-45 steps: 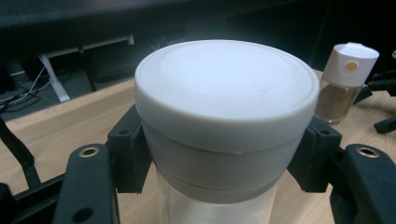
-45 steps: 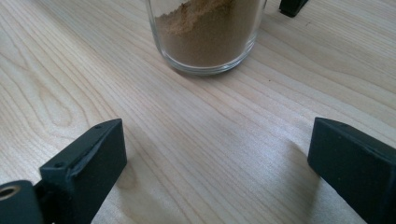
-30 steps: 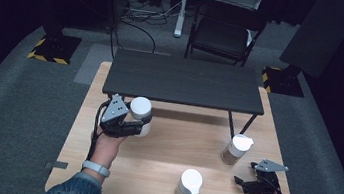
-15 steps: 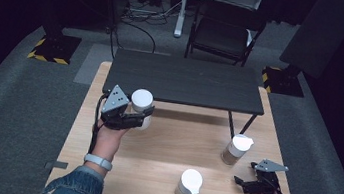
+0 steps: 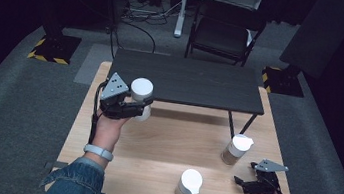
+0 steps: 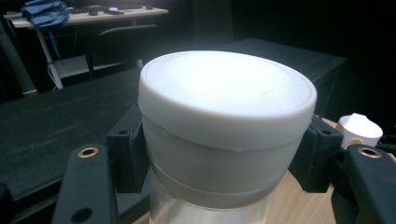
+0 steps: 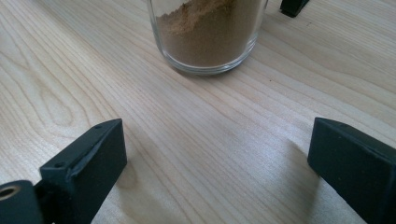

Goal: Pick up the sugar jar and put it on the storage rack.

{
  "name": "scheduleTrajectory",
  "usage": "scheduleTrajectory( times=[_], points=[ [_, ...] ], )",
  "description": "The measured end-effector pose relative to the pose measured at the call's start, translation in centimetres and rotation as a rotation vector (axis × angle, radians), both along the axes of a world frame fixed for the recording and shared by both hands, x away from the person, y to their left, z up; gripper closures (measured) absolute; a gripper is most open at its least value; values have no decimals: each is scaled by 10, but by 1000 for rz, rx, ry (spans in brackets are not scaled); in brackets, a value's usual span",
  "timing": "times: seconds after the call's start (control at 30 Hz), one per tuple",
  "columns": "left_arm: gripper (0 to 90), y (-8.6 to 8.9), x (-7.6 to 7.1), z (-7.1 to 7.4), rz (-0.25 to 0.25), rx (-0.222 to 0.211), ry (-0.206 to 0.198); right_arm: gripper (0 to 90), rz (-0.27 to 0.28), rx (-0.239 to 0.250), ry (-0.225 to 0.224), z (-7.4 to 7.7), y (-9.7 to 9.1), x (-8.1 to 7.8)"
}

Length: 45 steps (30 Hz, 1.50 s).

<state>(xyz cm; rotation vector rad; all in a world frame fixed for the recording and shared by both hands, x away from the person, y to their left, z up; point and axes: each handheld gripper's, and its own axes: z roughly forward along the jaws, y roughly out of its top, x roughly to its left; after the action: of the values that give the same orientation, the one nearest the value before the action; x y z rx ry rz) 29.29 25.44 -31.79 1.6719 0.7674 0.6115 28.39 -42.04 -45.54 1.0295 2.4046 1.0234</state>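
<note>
My left gripper [image 5: 142, 107] carries a jar [image 5: 141, 92] at the dark shelf's [image 5: 187, 81] front edge, which blocks twelve o'clock. Bare table [image 5: 164, 144] lies open toward five. My right gripper [image 5: 242, 183] faces open wood; the spice jar [image 7: 208, 32] stands at twelve, another jar [image 5: 189, 184] well apart at nine.

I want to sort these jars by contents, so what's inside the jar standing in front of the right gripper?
The jar is glass and holds a brown powder heaped against its wall, seen from the right gripper view. Its top is cut off there; from above, a white lid covers the fill level.
</note>
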Motion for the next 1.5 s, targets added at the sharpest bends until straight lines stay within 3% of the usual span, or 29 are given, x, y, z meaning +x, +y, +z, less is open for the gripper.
scheduleTrajectory(
  times=[0.33,1.23,1.5],
  points=[
    [336,-2,1,15,0,-17,-9,43,0,0,0,0,0,0],
    [336,-12,10,56,1,-18,-89,43,0,0,0,0,0,0],
    [335,-15,23,62,12,-44,-67,43,-1,1,1,0,0,0]
  ],
)
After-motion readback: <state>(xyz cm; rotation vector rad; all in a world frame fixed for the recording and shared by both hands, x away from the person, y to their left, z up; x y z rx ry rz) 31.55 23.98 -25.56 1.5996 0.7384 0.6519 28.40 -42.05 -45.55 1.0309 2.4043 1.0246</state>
